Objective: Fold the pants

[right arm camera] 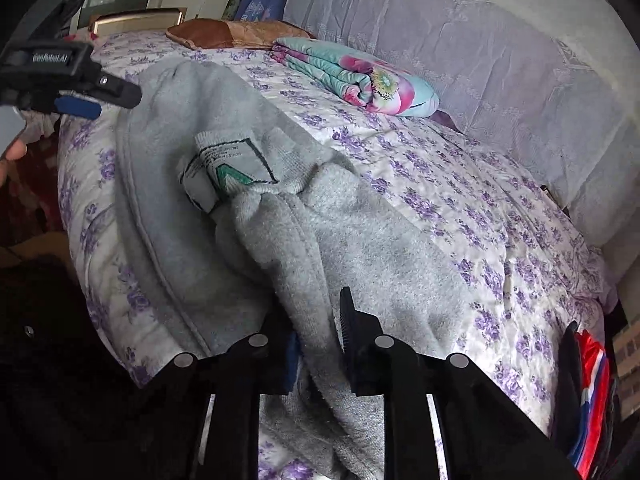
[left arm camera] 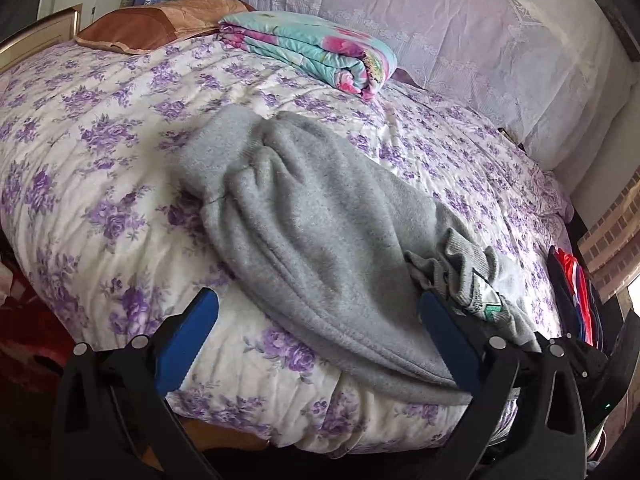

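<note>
A bed under a purple-flowered quilt [left arm camera: 100,152] fills both views, with a folded floral blanket [left arm camera: 312,52] at its far side, and the grey pants [left arm camera: 304,224] lie bunched across the near middle, one edge hanging over the near edge of the mattress. The left gripper [left arm camera: 316,320] hangs spread wide above that near edge, holding nothing, while the right gripper [right arm camera: 316,332] has its jaws pinching a thick bunch of the pants near the waistband label [right arm camera: 224,168]. The likely trouble is that this pinch holds several layers, so lifting it could drag the heap sideways or off the bed rather than spread it flat.
</note>
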Tool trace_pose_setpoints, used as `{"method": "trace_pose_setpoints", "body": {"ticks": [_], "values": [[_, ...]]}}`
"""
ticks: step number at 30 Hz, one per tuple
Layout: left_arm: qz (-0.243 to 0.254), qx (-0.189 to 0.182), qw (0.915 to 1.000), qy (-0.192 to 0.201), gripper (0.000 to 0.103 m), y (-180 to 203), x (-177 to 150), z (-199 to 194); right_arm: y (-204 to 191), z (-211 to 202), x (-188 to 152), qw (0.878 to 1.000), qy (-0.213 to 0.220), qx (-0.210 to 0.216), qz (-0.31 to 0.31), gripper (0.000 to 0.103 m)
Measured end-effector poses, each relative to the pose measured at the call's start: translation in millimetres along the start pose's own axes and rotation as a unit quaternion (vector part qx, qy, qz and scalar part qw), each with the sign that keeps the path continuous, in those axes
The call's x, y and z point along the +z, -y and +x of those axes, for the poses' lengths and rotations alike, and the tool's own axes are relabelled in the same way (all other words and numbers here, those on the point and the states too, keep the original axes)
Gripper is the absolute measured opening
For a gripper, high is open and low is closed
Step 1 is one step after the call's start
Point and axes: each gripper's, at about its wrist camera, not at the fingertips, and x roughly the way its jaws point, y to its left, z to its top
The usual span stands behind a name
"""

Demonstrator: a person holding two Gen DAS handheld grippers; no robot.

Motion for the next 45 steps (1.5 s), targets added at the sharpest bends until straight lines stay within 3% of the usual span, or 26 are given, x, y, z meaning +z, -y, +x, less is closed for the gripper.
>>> {"method": "trace_pose_setpoints", "body": {"ticks": [2, 5, 8, 10, 12, 14, 18, 20, 22, 23, 24, 27, 29, 32, 34, 36, 37, 38, 39, 41, 45], "values": [[-0.019, 0.009, 0.9998, 0.001, 0.099, -13.0, 0.4, -1.5, 1.5, 4.6, -0.9, 1.0, -0.005, 0.023, 0.011, 0.019], [-0.07, 0.014, 0.9973, -0.019, 0.098, -38.5, 2.3, 13.2, -16.0, 20.4, -8.7, 0.999, -0.014, 0.031, -0.01, 0.035], [-0.122, -0.014, 0.9921, -0.025, 0.098, -55.3, 7.9, 31.3, -20.4, 2.0, -10.1, 0.998, 0.032, 0.051, -0.003, 0.048], [-0.121, -0.038, 0.9919, -0.008, 0.098, -48.5, 18.0, 35.4, -15.7, -15.7, -10.1, 0.995, 0.07, 0.068, 0.008, 0.054], [-0.133, -0.076, 0.988, -0.017, 0.098, -44.1, 29.3, 50.2, -10.4, -28.9, -12.3, 0.993, 0.096, 0.064, 0.015, 0.059], [-0.158, -0.108, 0.9807, -0.039, 0.098, -43.7, 38.4, 73.9, -4.1, -33.8, -15.1, 0.993, 0.101, 0.061, 0.028, 0.06], [-0.159, -0.087, 0.9833, -0.021, 0.098, -35.9, 53.3, 89.6, 16.1, -33.5, -26.5, 0.991, 0.096, 0.064, 0.073, 0.06], [-0.173, -0.135, 0.9757, -0.009, 0.098, -36.1, 53.9, 87.6, 28.0, -33.6, -34.5, 0.989, 0.095, 0.054, 0.096, 0.06], [-0.191, -0.164, 0.9678, 0.01, 0.074, -41.6, 51.8, 80.4, 42.1, -33.4, -45.0, 0.987, 0.093, 0.045, 0.121, 0.06], [-0.186, -0.167, 0.9683, 0.011, 0.047, -39.6, 51.4, 77.3, 49.7, -33.4, -50.1, 0.986, 0.091, 0.044, 0.135, 0.06], [-0.167, -0.161, 0.9724, 0.023, 0.035, -32.4, 51.4, 69.2, 56.3, -32.6, -54.4, 0.984, 0.09, 0.044, 0.148, 0.06], [-0.042, -0.115, 0.988, 0.094, 0.034, 24.0, 49.9, 18.8, 76.9, -33.3, -66.2, 0.978, 0.091, 0.045, 0.181, 0.061], [0.073, -0.092, 0.9845, 0.13, 0.035, 82.8, 42.3, -14.7, 91.3, -37.4, -71.3, 0.975, 0.098, 0.031, 0.199, 0.061], [0.252, -0.078, 0.9551, 0.135, 0.038, 177.8, 10.0, -41.8, 121.2, -49.0, -82.1, 0.963, 0.114, -0.01, 0.245, 0.063], [0.335, -0.093, 0.9342, 0.082, 0.045, 227.4, -23.5, -29.4, 143.7, -53.8, -92.5, 0.951, 0.117, -0.003, 0.285, 0.067], [0.397, -0.101, 0.9122, 0.012, 0.07, 260.4, -60.3, 5.4, 160.0, -53.0, -104.4, 0.941, 0.111, 0.008, 0.319, 0.075], [0.413, -0.098, 0.905, -0.026, 0.071, 268.5, -74.3, 28.0, 165.6, -50.6, -109.6, 0.936, 0.105, 0.02, 0.335, 0.077], [0.413, -0.098, 0.9031, -0.066, 0.072, 270.6, -83.1, 49.2, 170.4, -48.3, -114.2, 0.93, 0.102, 0.036, 0.351, 0.077], [0.403, -0.098, 0.9069, -0.075, 0.08, 267.9, -86.4, 60.3, 174.0, -46.3, -118.1, 0.923, 0.102, 0.056, 0.366, 0.08], [0.376, -0.118, 0.9161, -0.075, 0.086, 261.4, -83.3, 57.6, 178.0, -44.7, -120.9, 0.914, 0.102, 0.077, 0.385, 0.083], [0.35, -0.182, 0.9136, -0.097, 0.092, 250.1, -75.3, 40.4, 182.5, -45.6, -100.3, 0.907, 0.127, 0.123, 0.381, 0.084]]}}
